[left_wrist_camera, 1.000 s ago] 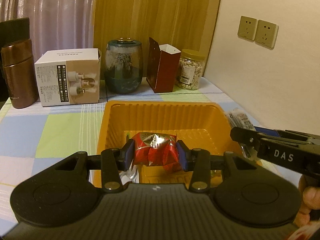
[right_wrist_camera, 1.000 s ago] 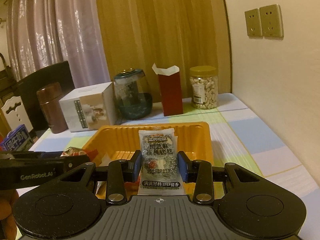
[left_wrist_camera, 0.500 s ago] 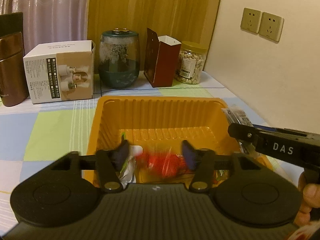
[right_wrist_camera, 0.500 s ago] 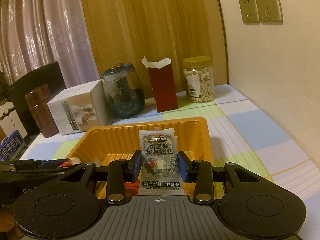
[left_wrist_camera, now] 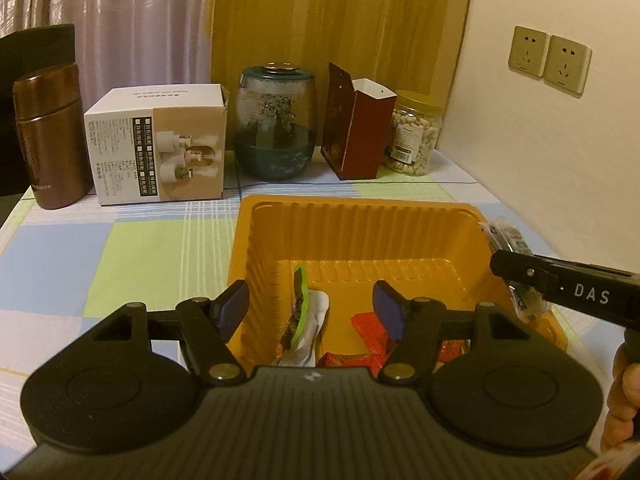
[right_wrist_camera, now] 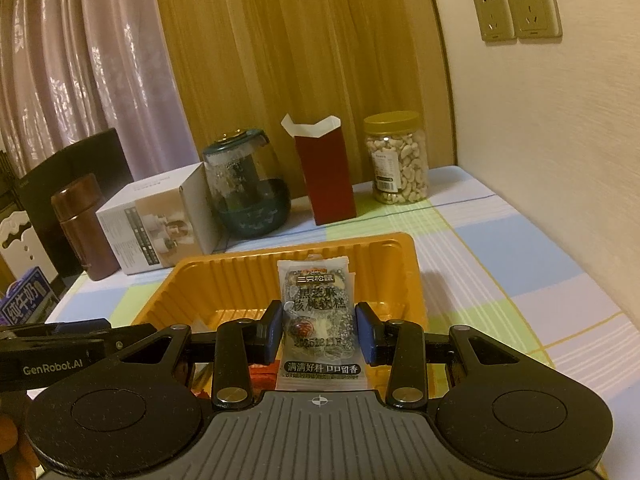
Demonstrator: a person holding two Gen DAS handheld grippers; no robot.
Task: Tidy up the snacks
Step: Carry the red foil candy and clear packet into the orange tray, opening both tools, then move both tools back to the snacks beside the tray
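An orange plastic tray [left_wrist_camera: 360,224] lies on the checked tablecloth; it also shows in the right wrist view [right_wrist_camera: 236,276]. My left gripper [left_wrist_camera: 312,308] is open and empty above the tray's near end. Below it in the tray lie a red foil snack [left_wrist_camera: 370,330] and a white and green packet [left_wrist_camera: 306,320]. My right gripper [right_wrist_camera: 318,330] is shut on a clear sesame-walnut cake packet [right_wrist_camera: 316,312], held upright over the tray. That gripper and its packet [left_wrist_camera: 516,268] show at the tray's right rim in the left wrist view.
Along the back stand a brown flask [left_wrist_camera: 50,140], a white box [left_wrist_camera: 158,144], a glass jar with a dark base [left_wrist_camera: 276,120], a dark red carton [left_wrist_camera: 354,120] and a cashew jar [left_wrist_camera: 414,132]. A wall with sockets [left_wrist_camera: 548,60] bounds the right.
My left gripper opened and let the red foil snack fall into the tray. My right gripper kept hold of the cake packet and lifted a little.
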